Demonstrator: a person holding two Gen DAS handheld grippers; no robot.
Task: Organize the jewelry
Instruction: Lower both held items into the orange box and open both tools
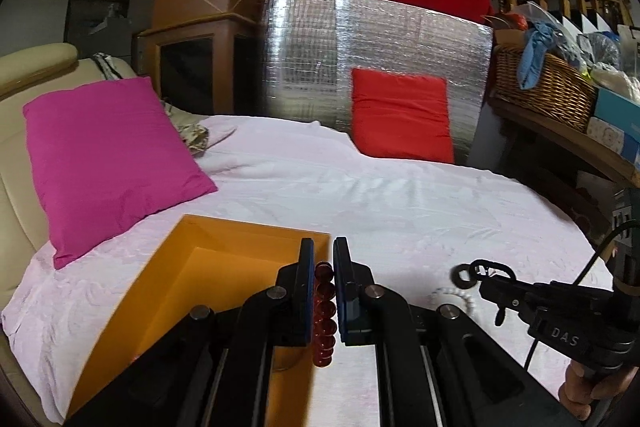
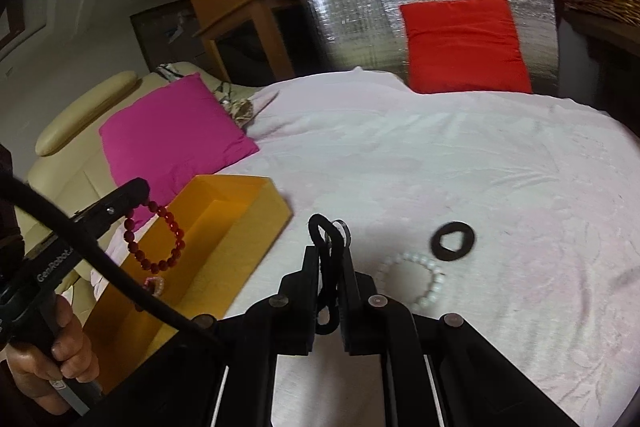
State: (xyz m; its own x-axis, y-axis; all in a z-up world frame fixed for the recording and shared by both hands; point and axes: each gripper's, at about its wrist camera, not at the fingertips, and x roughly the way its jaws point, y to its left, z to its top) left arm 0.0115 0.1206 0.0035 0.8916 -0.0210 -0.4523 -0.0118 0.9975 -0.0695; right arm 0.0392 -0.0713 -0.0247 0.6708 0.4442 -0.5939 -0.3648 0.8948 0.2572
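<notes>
My left gripper [image 1: 323, 247] is shut on a red bead bracelet [image 1: 323, 311]. In the right wrist view that bracelet [image 2: 156, 239] hangs as a loop from the left gripper [image 2: 138, 193], over the near end of the open orange box [image 2: 240, 211]. The box [image 1: 188, 267] lies just left of the left fingers. My right gripper [image 2: 329, 251] is shut on a black looped band [image 2: 326, 267], above the white sheet to the right of the box. A white bead bracelet [image 2: 416, 279] and a black ring [image 2: 453, 241] lie on the sheet right of it. A small pink bracelet [image 2: 154, 285] lies inside the box.
A magenta pillow [image 1: 108, 163] leans on the beige sofa behind the box. A red cushion [image 1: 402, 115] stands against a silver foil panel [image 1: 312, 55] at the back. A wicker basket [image 1: 540, 87] with clutter sits on a shelf at right. A hand [image 2: 52, 359] holds the left gripper's handle.
</notes>
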